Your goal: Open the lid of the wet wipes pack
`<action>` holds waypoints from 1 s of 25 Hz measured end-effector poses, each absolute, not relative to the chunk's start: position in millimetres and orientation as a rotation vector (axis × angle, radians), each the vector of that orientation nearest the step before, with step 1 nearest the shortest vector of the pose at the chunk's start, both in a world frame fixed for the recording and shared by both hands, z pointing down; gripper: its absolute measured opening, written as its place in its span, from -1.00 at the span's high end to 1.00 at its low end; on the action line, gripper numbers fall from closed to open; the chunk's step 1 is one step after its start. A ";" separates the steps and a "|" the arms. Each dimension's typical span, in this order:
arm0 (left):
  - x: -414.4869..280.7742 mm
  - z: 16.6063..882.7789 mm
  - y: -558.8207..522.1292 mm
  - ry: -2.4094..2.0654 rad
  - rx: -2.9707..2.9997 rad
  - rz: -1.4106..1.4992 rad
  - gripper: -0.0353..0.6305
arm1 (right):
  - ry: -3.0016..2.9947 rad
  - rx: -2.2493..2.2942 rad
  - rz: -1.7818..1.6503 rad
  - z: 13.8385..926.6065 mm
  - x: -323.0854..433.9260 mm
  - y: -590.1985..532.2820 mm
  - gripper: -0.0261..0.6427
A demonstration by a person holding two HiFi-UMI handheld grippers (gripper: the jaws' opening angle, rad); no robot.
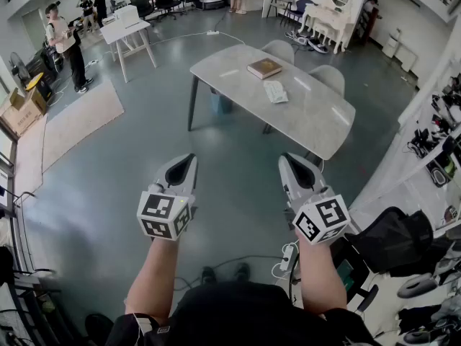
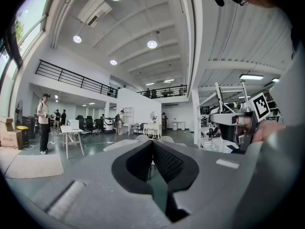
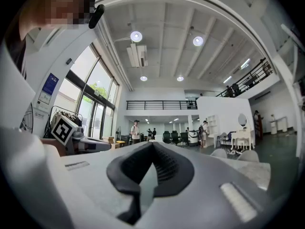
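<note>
1. Grey-green flooring runs through a big open hall. The pale grey surface (image 1: 317,117) stands ahead of us, well apart from both grippers, with two light chairs (image 1: 279,49) on its far side.
2. On that surface the wet wipes pack (image 1: 275,91) lies flat near the middle. A brown book (image 1: 264,68) lies just beyond it, and the two do not touch. The pack is too small from here for us to tell how its lid stands.
3. Our left gripper (image 1: 189,158) is held out level above the floor, short of the surface. In the left gripper view its jaws are clenched, the dark ribbed pads (image 2: 170,162) meet at the tips, and nothing sits between them.
4. Our right gripper (image 1: 287,157) is level beside it, also over bare floor. In the right gripper view its jaws are pressed together too, pads (image 3: 165,164) tip to tip and empty.
5. The two grippers are side by side with a clear gap between them, each with its marker cube turned towards us.
6. A blue container (image 1: 221,103) stands under the near-left end of the surface.
7. Further off we see a beige rug (image 1: 79,114) on the left and a white desk (image 1: 126,29) at the back. A person (image 1: 72,49) stands between the two.
8. A black office chair (image 1: 392,240) is at the lower right, and a white power strip (image 1: 287,258) lies on the floor near our feet.
</note>
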State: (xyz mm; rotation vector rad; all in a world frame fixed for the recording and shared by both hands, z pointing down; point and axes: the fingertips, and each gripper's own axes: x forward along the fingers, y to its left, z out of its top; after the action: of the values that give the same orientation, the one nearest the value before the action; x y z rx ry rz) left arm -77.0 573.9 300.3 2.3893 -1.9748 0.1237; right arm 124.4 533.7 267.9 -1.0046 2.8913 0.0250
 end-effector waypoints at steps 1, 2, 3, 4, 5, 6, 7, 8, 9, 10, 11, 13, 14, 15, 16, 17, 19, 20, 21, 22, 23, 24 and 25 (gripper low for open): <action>-72.6 304.3 574.3 -1.964 2.389 0.129 0.86 | 2.904 -1.023 0.006 279.8 129.6 534.1 0.92; -68.3 307.8 574.5 -1.953 2.390 0.132 0.86 | 2.915 -1.040 -0.013 290.6 134.8 534.3 0.92; -64.3 310.5 574.3 -1.942 2.390 0.132 0.86 | 2.921 -1.053 -0.030 299.1 139.7 533.9 0.92; -60.7 312.3 573.8 -1.934 2.389 0.132 0.86 | 2.923 -1.063 -0.044 304.5 144.3 532.9 0.92; -57.7 313.5 573.0 -1.930 2.388 0.133 0.86 | 2.921 -1.070 -0.052 307.0 148.4 531.4 0.92; -54.9 314.5 572.0 -1.929 2.385 0.137 0.86 | 2.917 -1.075 -0.050 306.9 151.8 529.7 0.92; -52.2 315.4 570.8 -1.930 2.382 0.142 0.86 | 2.914 -1.077 -0.041 305.2 154.9 527.9 0.92; -49.0 316.3 569.5 -1.931 2.378 0.147 0.86 | 2.911 -1.076 -0.026 302.2 157.6 526.2 0.92; -45.1 316.9 568.2 -1.931 2.375 0.148 0.86 | 2.909 -1.073 -0.009 298.8 160.2 524.8 0.92; -40.3 317.0 566.9 -1.929 2.376 0.147 0.86 | 2.908 -1.067 0.006 295.6 162.8 523.6 0.92; -34.8 316.6 565.8 -1.925 2.381 0.142 0.86 | 2.908 -1.060 0.017 293.1 165.4 522.9 0.92; -22.6 315.4 563.7 -1.915 2.398 0.129 0.86 | 2.918 -1.043 0.014 292.2 171.3 522.6 0.92; -16.8 315.0 562.6 -1.911 2.405 0.123 0.86 | 2.925 -1.039 0.003 293.6 175.0 522.4 0.92; -11.7 315.0 561.3 -1.908 2.409 0.118 0.86 | 2.932 -1.039 -0.007 295.5 178.9 521.6 0.91; -7.8 315.3 559.9 -1.905 2.410 0.117 0.86 | 2.936 -1.044 -0.018 297.7 182.4 520.4 0.91; -4.9 316.3 558.4 -1.902 2.409 0.119 0.86 | 2.939 -1.050 -0.032 300.2 185.3 519.0 0.91; -1.7 320.1 555.1 -1.896 2.403 0.128 0.86 | 2.940 -1.058 -0.070 305.7 189.3 516.8 0.91; -0.6 322.2 552.8 -1.892 2.401 0.132 0.86 | 2.942 -1.061 -0.083 308.0 190.7 515.7 0.91; 0.2 324.0 549.9 -1.888 2.400 0.135 0.86 | 2.944 -1.065 -0.088 309.8 191.4 514.1 0.91; 0.7 325.4 546.3 -1.883 2.402 0.137 0.86 | 2.946 -1.067 -0.091 311.0 191.4 511.6 0.91; 1.1 326.6 542.1 -1.877 2.404 0.138 0.86 | 2.947 -1.067 -0.095 311.9 191.0 508.3 0.91; 1.3 327.6 537.2 -1.870 2.406 0.139 0.86 | 2.946 -1.065 -0.103 312.5 190.3 504.3 0.91; 1.4 328.6 531.6 -1.862 2.408 0.137 0.86 | 2.946 -1.063 -0.113 312.9 189.3 499.9 0.91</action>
State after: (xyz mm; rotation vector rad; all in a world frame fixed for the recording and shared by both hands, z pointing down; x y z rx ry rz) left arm 1.4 531.6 328.6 2.4079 -1.8620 0.1374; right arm 189.3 499.9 312.9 -1.0630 2.9455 -0.1126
